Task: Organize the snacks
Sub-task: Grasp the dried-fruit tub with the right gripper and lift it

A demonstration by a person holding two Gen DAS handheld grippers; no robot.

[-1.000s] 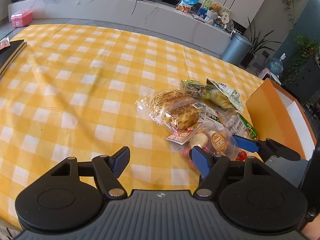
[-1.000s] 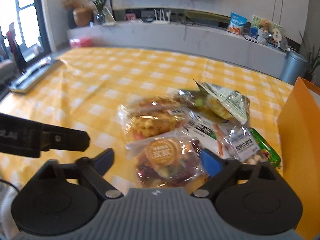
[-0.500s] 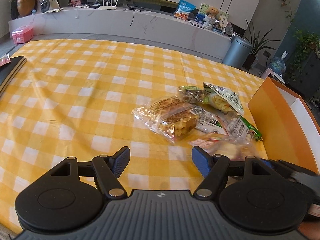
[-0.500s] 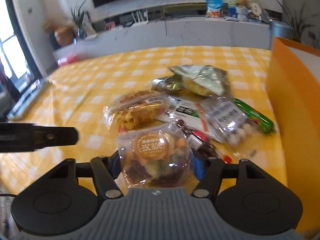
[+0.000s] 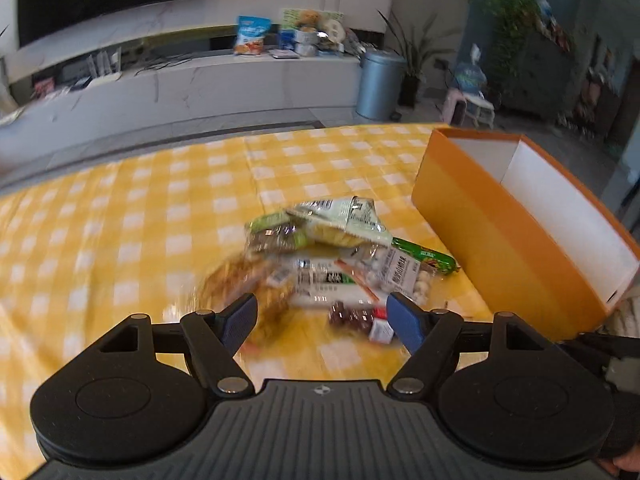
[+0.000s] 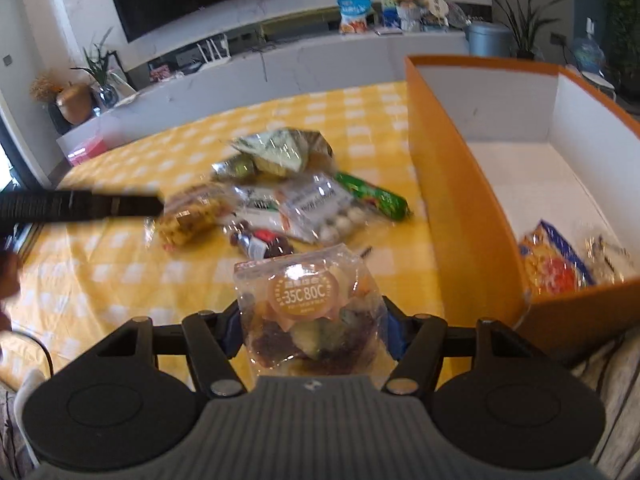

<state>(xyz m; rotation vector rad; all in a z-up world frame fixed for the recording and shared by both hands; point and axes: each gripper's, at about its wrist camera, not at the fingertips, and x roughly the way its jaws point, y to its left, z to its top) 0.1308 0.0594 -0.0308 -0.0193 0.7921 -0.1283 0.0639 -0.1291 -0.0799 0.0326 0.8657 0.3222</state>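
Note:
My right gripper (image 6: pixel 310 328) is shut on a clear snack bag (image 6: pixel 308 304) with a round orange label, lifted off the table beside the orange box (image 6: pixel 452 200). Inside the box lie a blue and red packet (image 6: pixel 554 264) and a clear one (image 6: pixel 604 252). The pile of remaining snacks (image 6: pixel 280 196) lies left of the box: a waffle pack, a green stick, white-label packs and red dates. My left gripper (image 5: pixel 322 322) hovers near the pile (image 5: pixel 332 256); its jaws are opening with nothing gripped between them. It shows as a black bar (image 6: pixel 80 206) in the right wrist view.
A yellow and white checked cloth (image 5: pixel 120 240) covers the table. The box (image 5: pixel 500 240) stands at the table's right edge. Behind the table run a white counter (image 5: pixel 200 92) with snack bags, a grey bin (image 5: pixel 378 80) and plants. A hand (image 6: pixel 8 276) shows at the left edge.
My right gripper closed on the clear bag, lifted it from the pile and carried it right, up to the box. My left gripper swung right, and its view now faces the box.

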